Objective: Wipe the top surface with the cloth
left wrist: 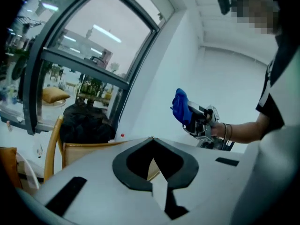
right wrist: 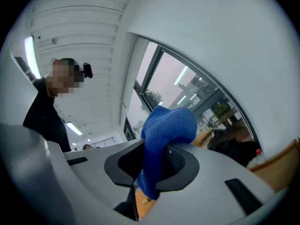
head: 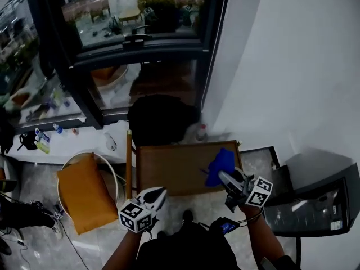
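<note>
Head view: the right tool point(head: 226, 177) holds the blue cloth point(head: 220, 163) over the wooden worktop point(head: 169, 170). Left gripper view: the left tool point(left wrist: 151, 139) is closed and empty. Right gripper view: the cloth, pinched at a fold, looks soft, light and floppy.

We hold our left tongs point(head: 159, 193) closed and empty, low beside us; our right tongs point(head: 226, 176) point forward, clamped on the cloth point(head: 220, 165).

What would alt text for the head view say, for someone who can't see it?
Seen from above, the right gripper holds a blue cloth at the right end of a brown table top. The left gripper, empty, hangs by the near edge; an orange cushion lies to the left.
</note>
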The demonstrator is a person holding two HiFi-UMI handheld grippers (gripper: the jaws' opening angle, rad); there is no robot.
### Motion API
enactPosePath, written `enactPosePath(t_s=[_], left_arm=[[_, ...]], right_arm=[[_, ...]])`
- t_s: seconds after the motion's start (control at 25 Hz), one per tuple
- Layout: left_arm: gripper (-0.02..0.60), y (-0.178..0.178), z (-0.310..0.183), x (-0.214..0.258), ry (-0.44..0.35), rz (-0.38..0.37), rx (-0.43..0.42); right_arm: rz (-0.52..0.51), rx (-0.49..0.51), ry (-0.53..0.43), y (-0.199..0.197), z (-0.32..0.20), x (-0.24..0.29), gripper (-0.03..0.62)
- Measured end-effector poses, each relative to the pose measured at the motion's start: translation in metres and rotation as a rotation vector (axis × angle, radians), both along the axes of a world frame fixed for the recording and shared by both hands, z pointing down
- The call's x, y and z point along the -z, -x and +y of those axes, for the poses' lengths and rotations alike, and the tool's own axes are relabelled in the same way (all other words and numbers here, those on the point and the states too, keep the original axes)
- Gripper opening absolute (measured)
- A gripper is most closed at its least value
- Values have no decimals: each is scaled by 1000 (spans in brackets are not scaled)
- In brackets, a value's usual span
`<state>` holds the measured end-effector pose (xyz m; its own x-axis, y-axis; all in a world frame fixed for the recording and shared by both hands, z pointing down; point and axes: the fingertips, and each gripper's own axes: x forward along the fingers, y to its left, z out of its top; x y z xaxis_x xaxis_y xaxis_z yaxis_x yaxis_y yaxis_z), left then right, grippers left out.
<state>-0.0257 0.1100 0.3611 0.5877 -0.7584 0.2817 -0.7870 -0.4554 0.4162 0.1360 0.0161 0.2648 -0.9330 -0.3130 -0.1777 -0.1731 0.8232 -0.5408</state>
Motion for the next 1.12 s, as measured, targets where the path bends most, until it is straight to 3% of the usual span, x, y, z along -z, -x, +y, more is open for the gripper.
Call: enactPosePath(t_s=[0.16,0.28,0.36,0.52,0.68,0.96,1.12], left_arm=[[5,25,42,65,-215,174,-8],[5,41,80,91,-293,180,1],[5,49,102,104,-319,166,-3],[5,51,141,111,-325,155,-49],[5,39,164,100,-310,144,-128],[5,9,176,111,-309,137,-166],[5,-9,177,114,-308,112,-169]], right_arm=[[-23,0,-131,17,52,60,75],[-7,37,-181,33,106,80,75],[61,57,-221,46,141,81,75],[297,80,-319,63,204,55,75],[418,88,-288,76,240,27,75],[133,-5,-128,50,226,50,75],[156,39,-185,37,234,51,69]])
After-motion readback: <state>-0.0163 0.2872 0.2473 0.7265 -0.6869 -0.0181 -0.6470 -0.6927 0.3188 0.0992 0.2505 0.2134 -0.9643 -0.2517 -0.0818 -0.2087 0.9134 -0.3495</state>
